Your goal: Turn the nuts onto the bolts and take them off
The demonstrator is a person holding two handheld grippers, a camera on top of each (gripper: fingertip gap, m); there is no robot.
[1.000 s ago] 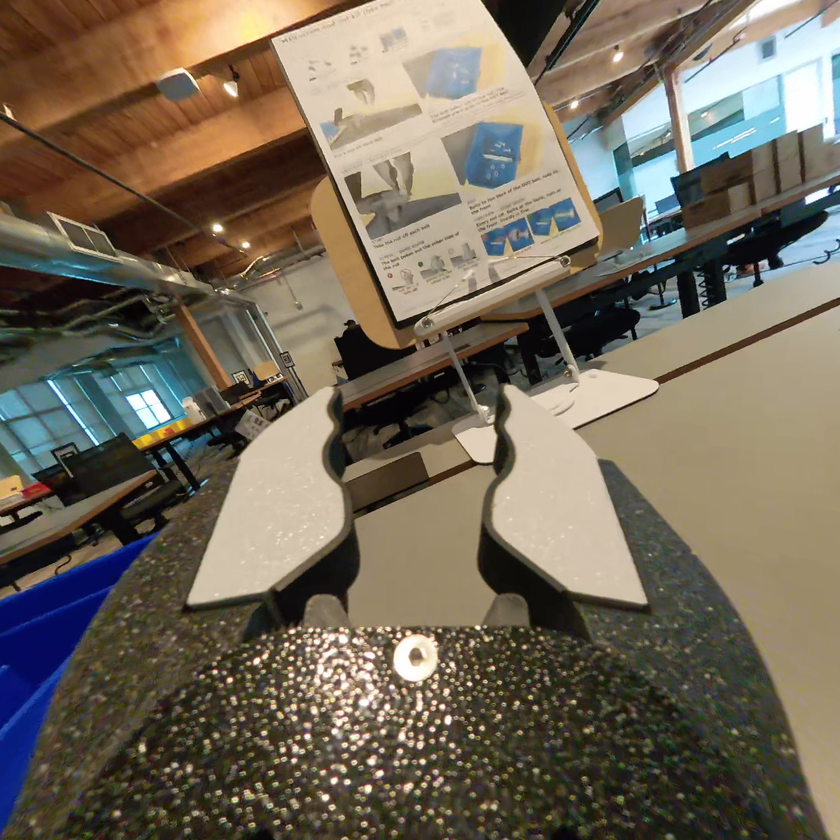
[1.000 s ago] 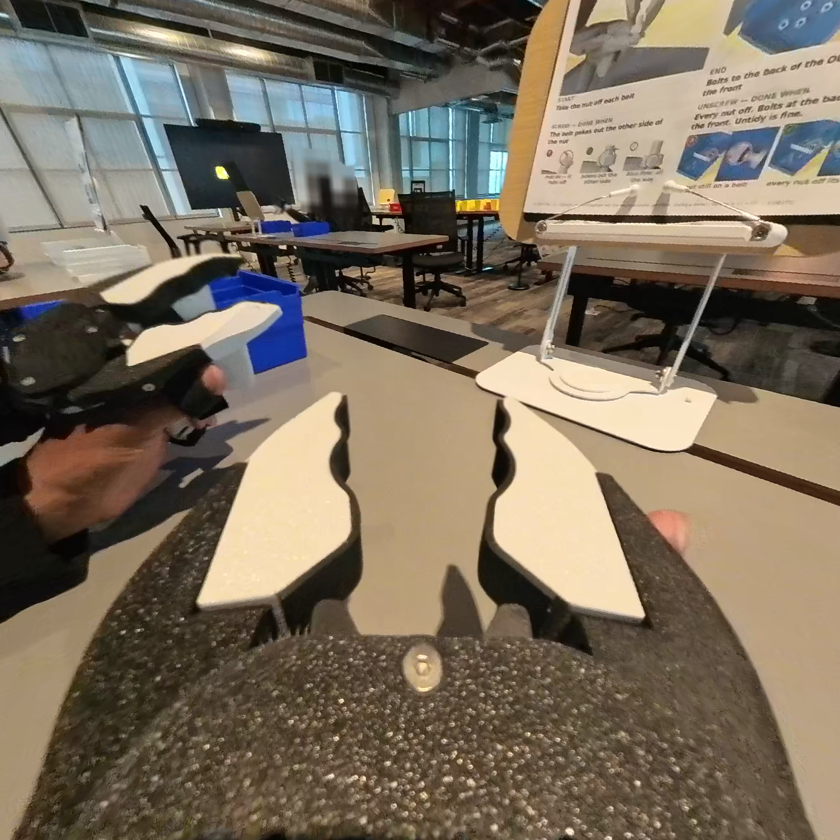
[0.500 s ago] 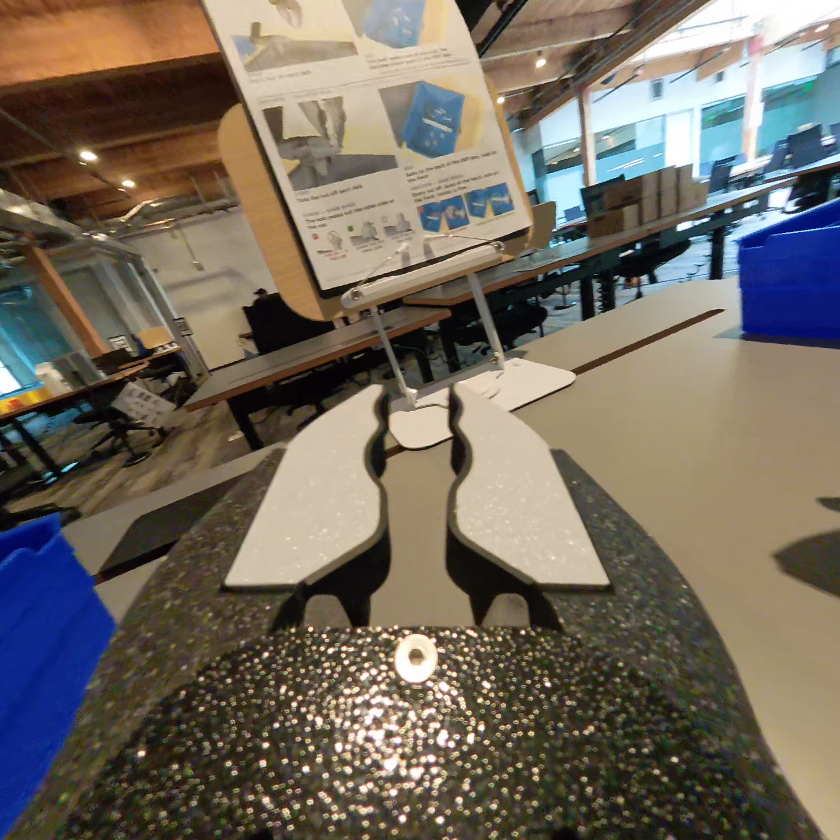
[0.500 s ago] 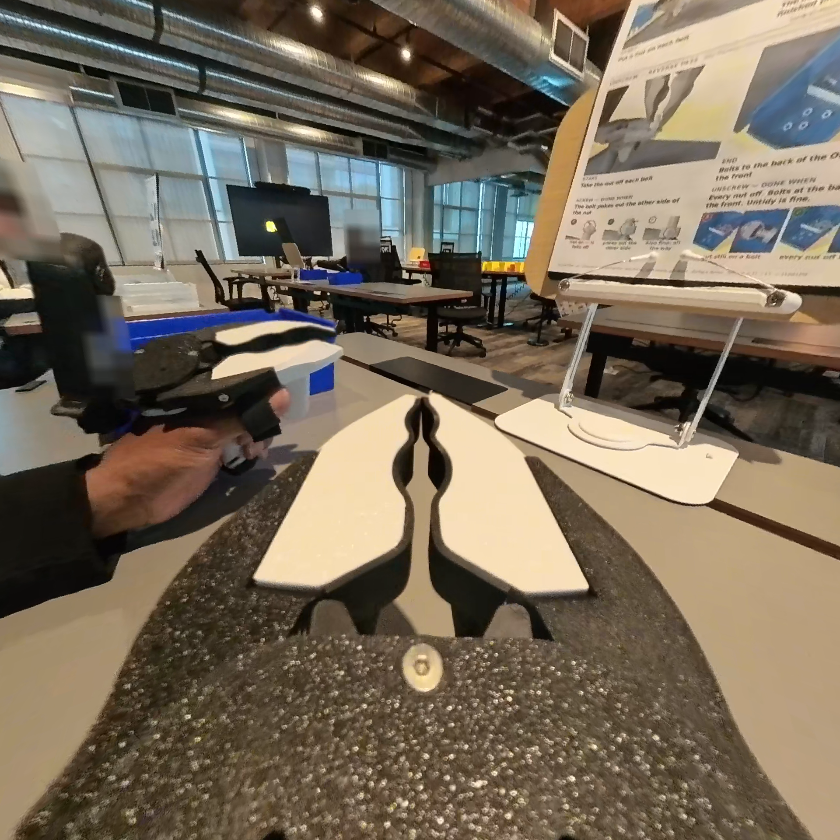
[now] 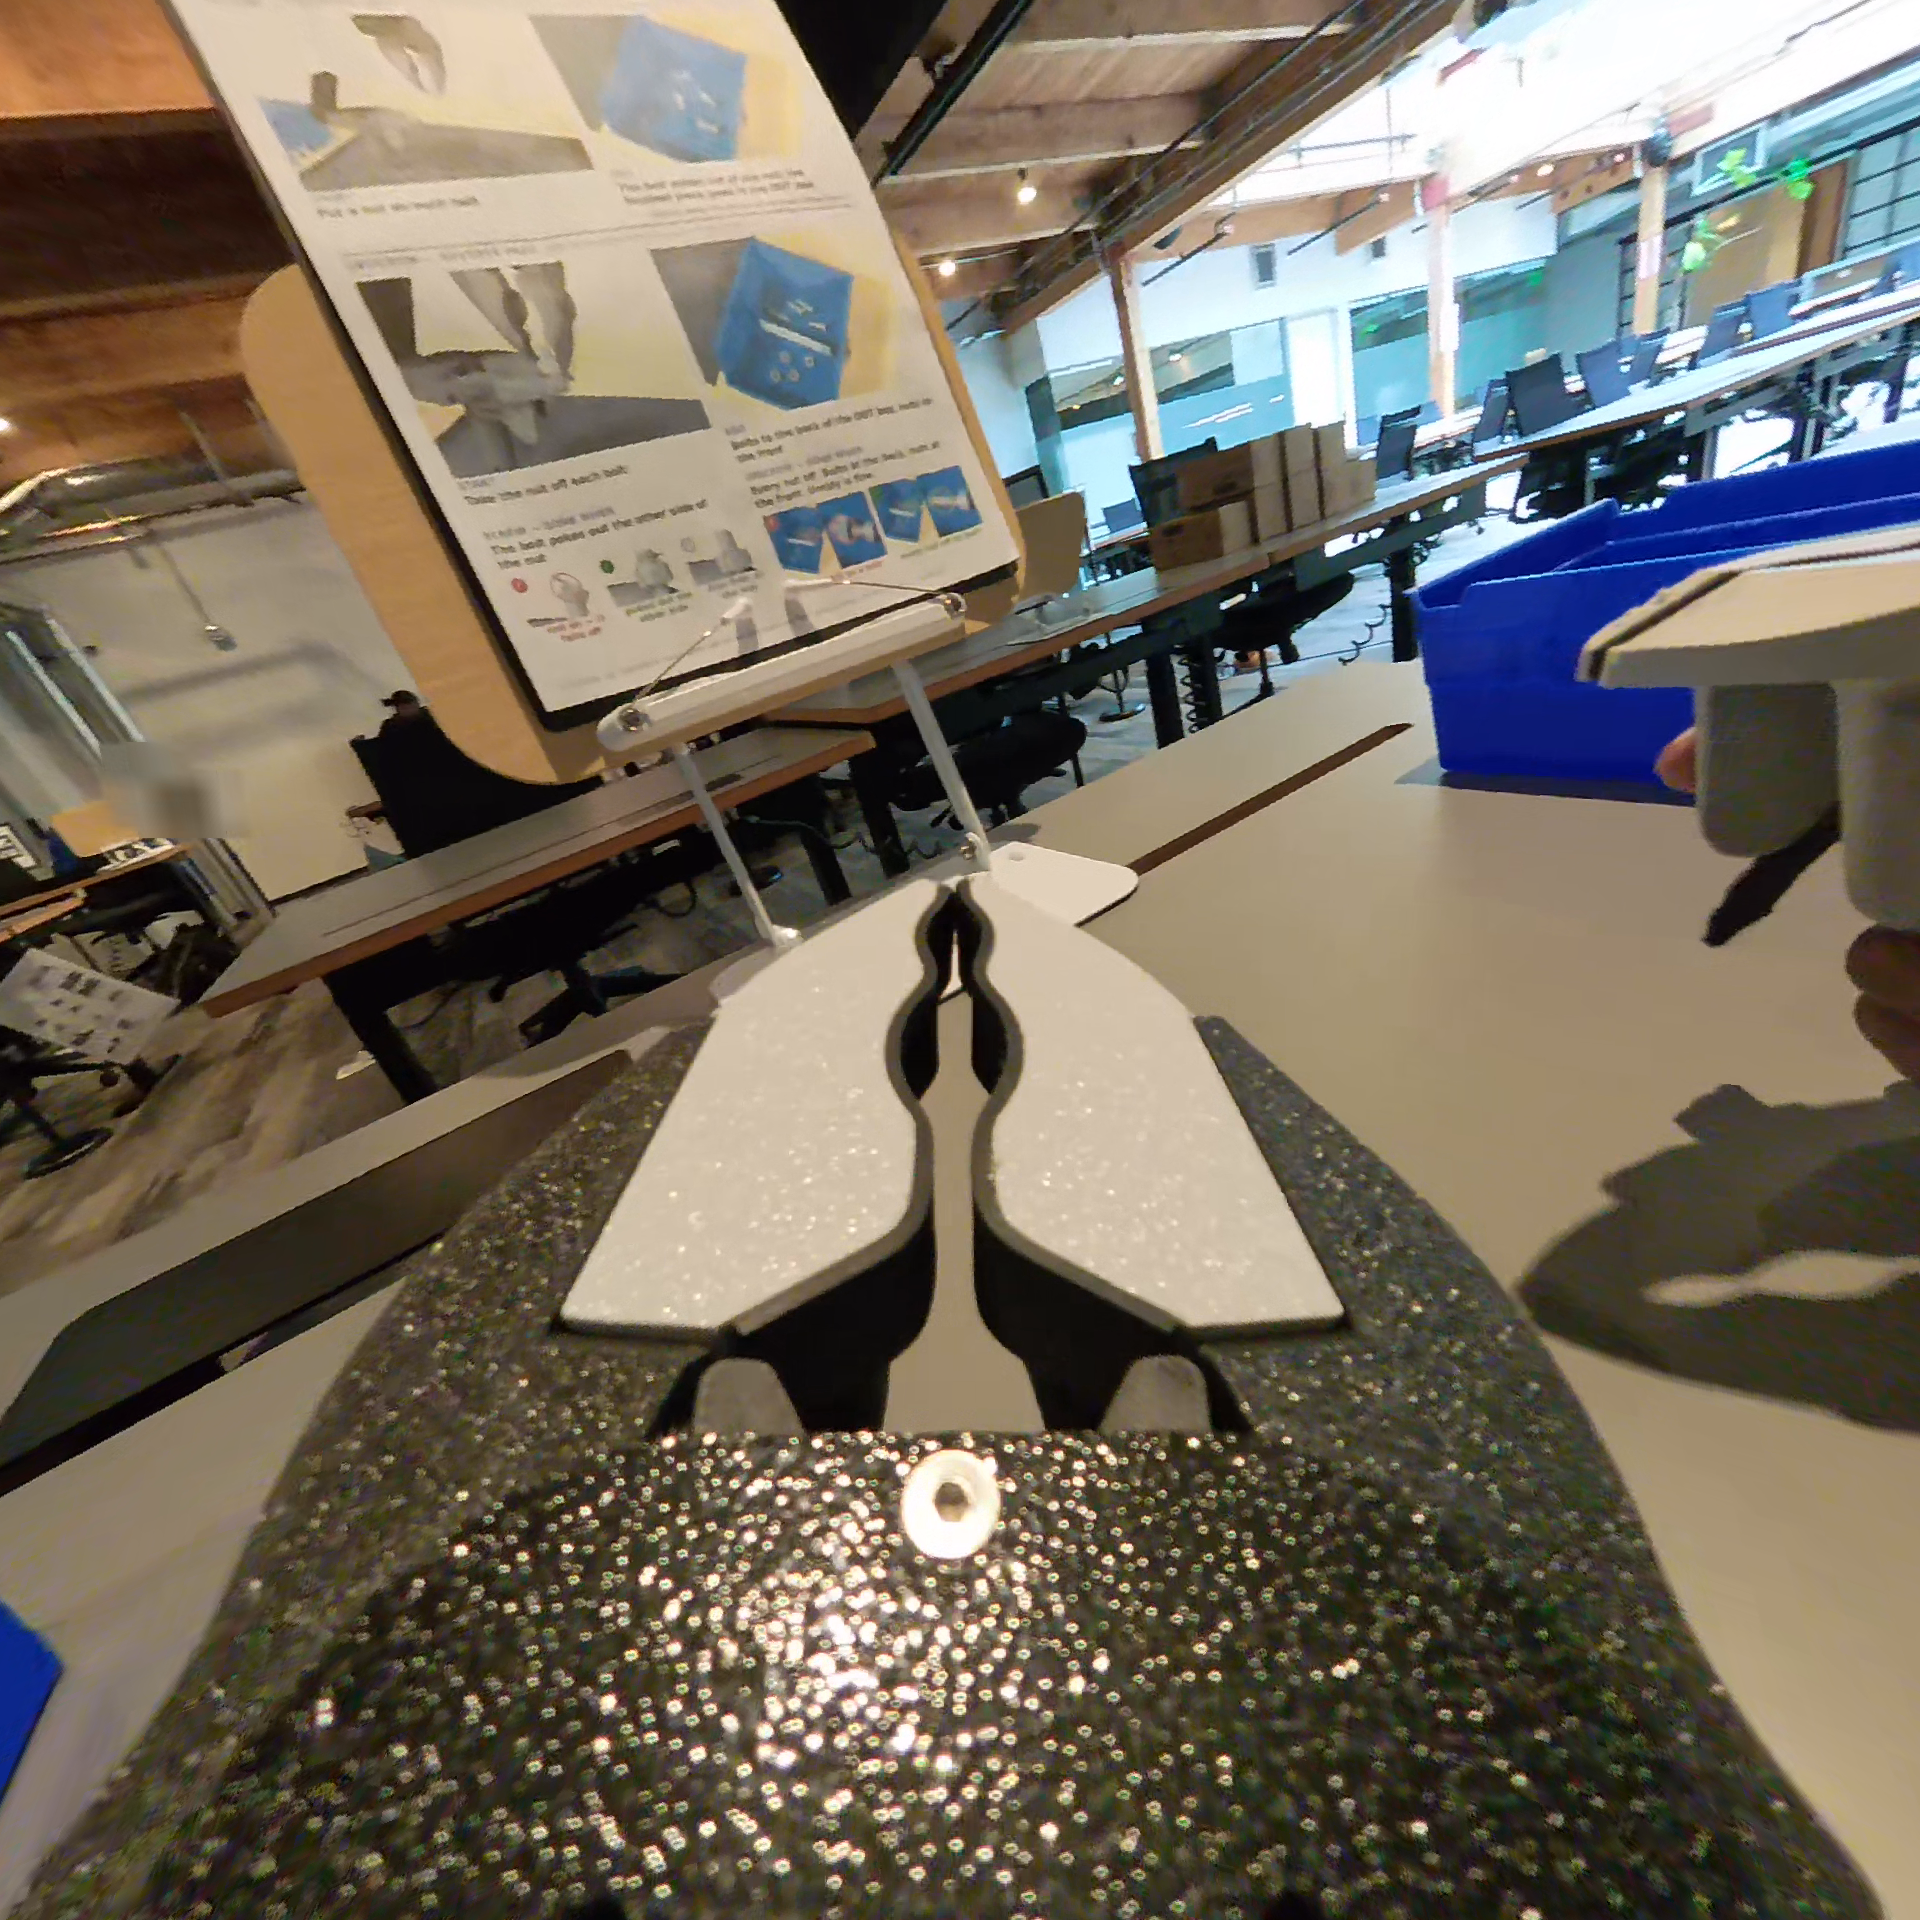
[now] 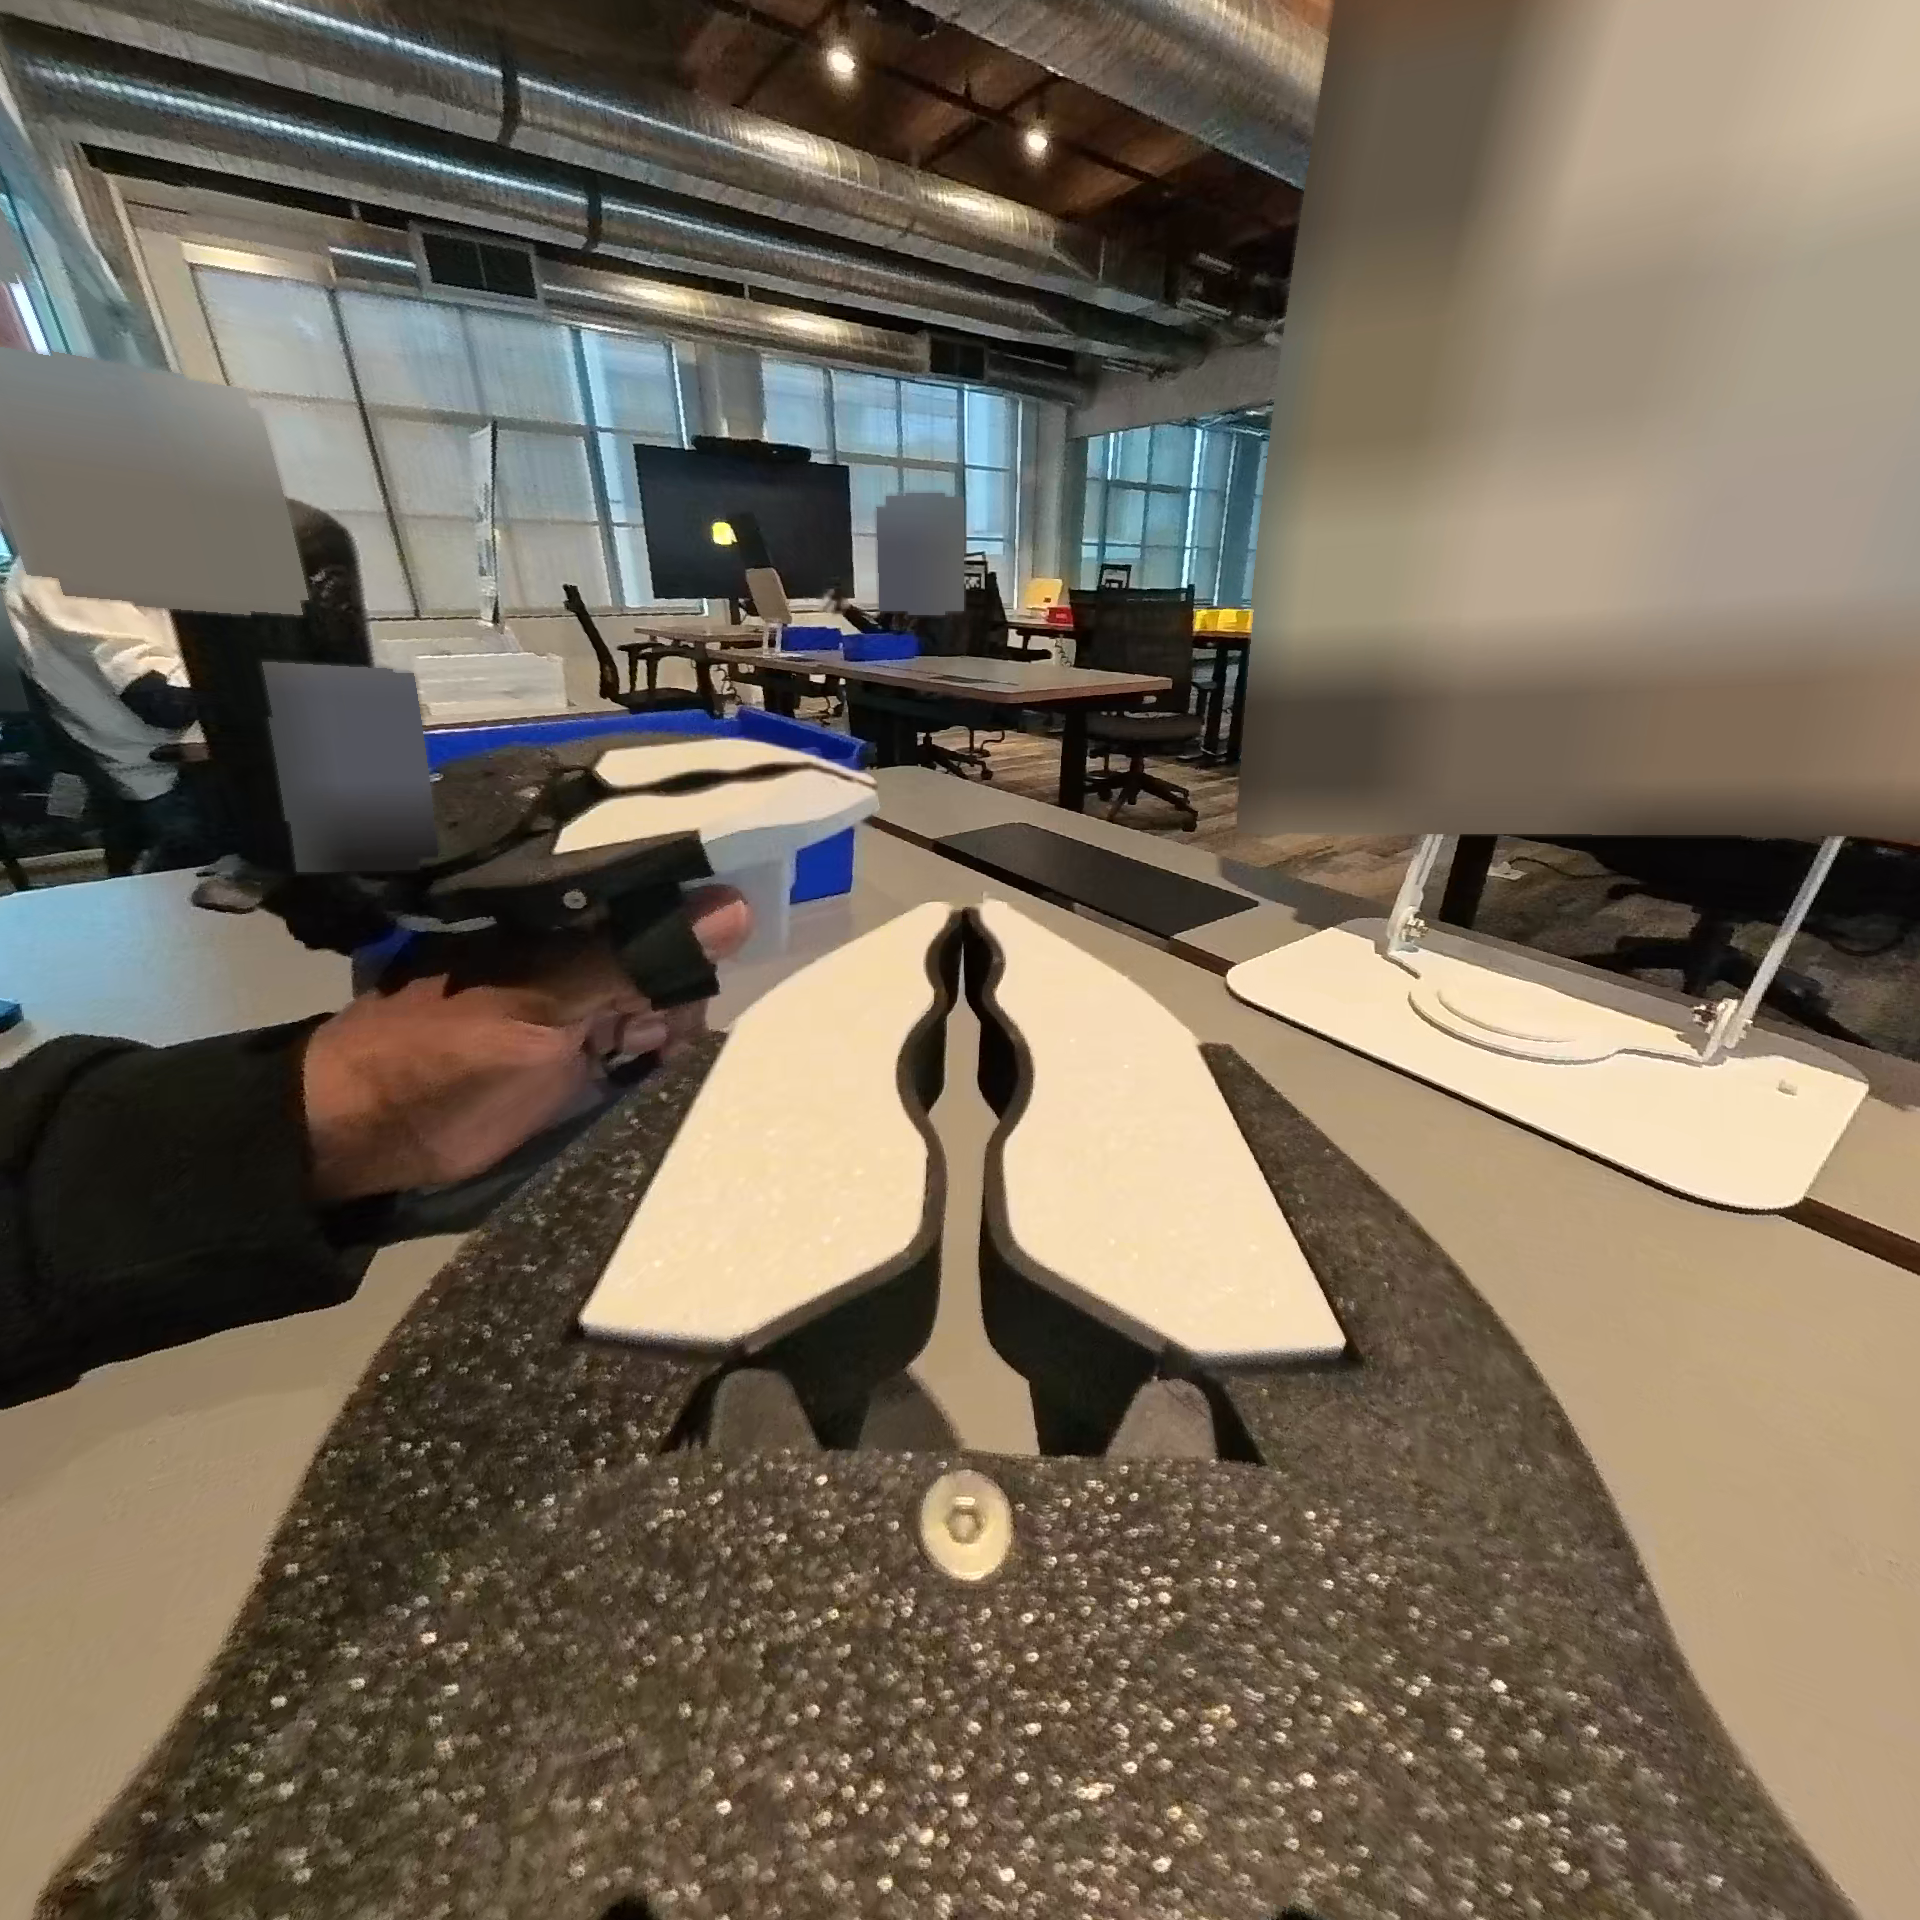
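Observation:
No nuts or bolts show in either view. My left gripper is shut and empty, its white fingers touching at the tips above the grey table. My right gripper is also shut and empty over the same table. The left gripper also shows in the right wrist view, held by a hand in a dark sleeve, to the left of my right gripper. The right gripper shows at the right edge of the left wrist view.
A sheet of pictures stands on a white stand whose base lies on the table ahead. A blue bin sits at the far right, another blue bin behind the left gripper. A black strip lies on the table. Tip to tip, the grippers are about 12 cm apart.
Both grippers have gone from open to shut, with nothing between the fingers. The left gripper has swung right, bringing the blue bin and the right gripper into its view.

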